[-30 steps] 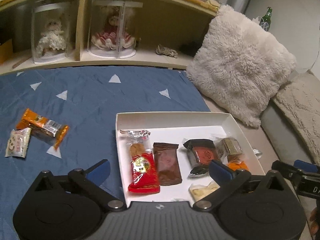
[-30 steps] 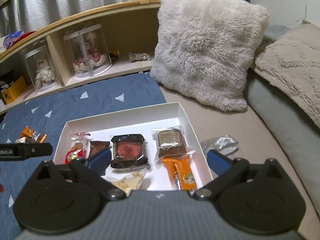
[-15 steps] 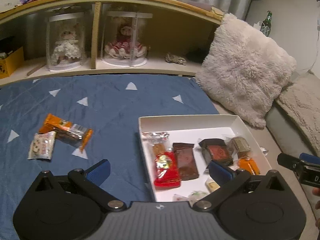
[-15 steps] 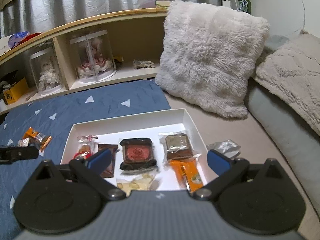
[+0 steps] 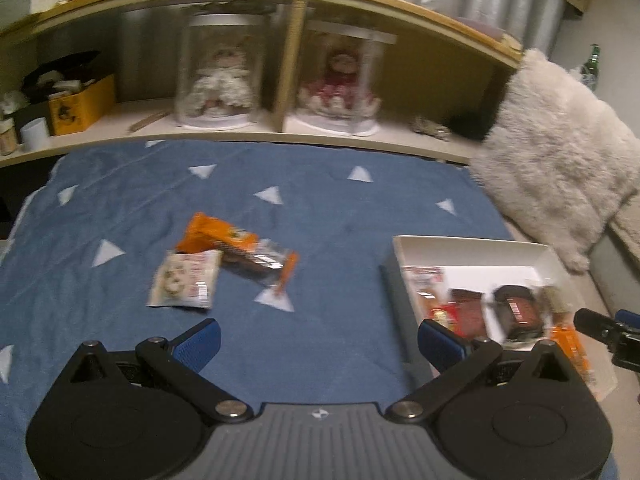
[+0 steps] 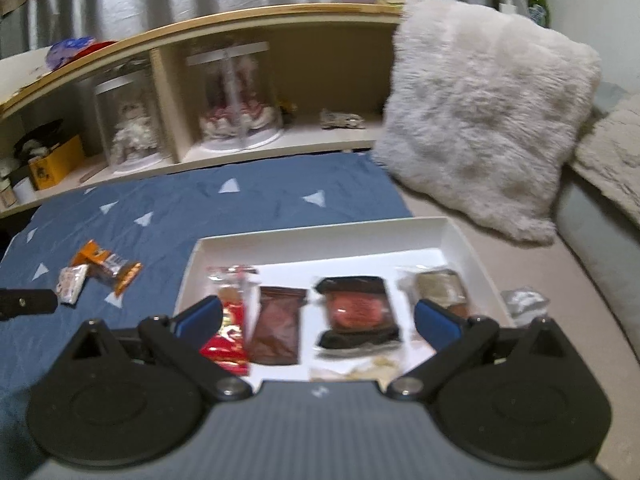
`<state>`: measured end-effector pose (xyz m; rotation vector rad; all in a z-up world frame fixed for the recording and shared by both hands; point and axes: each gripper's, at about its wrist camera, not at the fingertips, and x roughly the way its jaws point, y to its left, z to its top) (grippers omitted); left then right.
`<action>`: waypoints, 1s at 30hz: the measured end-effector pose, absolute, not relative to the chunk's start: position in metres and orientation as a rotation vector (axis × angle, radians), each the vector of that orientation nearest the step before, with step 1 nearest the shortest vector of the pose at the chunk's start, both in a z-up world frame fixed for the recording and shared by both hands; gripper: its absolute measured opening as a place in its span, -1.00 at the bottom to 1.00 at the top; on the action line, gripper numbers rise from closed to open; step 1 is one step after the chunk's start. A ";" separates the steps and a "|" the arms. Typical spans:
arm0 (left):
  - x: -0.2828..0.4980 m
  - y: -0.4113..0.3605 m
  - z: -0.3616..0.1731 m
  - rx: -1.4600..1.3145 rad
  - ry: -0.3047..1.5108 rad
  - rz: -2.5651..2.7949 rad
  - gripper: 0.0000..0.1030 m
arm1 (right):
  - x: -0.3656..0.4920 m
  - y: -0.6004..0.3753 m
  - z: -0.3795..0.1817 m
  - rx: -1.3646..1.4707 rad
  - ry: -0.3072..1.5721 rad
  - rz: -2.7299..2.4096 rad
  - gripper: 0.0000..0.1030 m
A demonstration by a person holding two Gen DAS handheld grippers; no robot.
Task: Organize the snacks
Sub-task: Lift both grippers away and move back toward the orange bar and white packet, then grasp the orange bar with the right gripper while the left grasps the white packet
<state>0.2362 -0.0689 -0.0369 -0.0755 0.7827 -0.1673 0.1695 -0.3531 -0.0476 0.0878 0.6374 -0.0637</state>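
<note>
Snacks: two loose ones, the orange bar (image 5: 236,250) and white packet (image 5: 186,279), overlap on the blue blanket (image 5: 120,208) left of the tray (image 5: 472,246), so the empty wide-open left gripper (image 5: 318,338) could easily pinch both, while the right gripper (image 6: 318,320) hangs open over the tray.

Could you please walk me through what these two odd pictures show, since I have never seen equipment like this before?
Each picture comes from a fisheye camera mounted on a handheld two-finger gripper; a person carries one in each hand. The black shape with blue-tipped fingers at the bottom is the gripper itself. In the left view, the left gripper is open and empty above a blue bedspread, facing an orange snack packet and a small white packet. In the right view, the right gripper is also open and empty, over a white tray holding several wrapped snacks. A silver wrapper lies beside the tray.
</note>
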 end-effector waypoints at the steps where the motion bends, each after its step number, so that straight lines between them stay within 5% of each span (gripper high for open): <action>1: 0.237 -0.063 -0.038 -0.076 0.782 -0.157 1.00 | 0.172 -0.347 -0.049 0.079 0.638 -0.056 0.99; 25: 0.310 0.032 -0.096 -0.142 0.824 -0.007 1.00 | 0.233 -0.194 -0.081 -0.209 0.575 0.254 0.98; 30: 0.327 0.031 -0.110 -0.128 0.861 -0.055 1.00 | 0.271 -0.167 -0.084 -0.276 0.590 0.348 0.73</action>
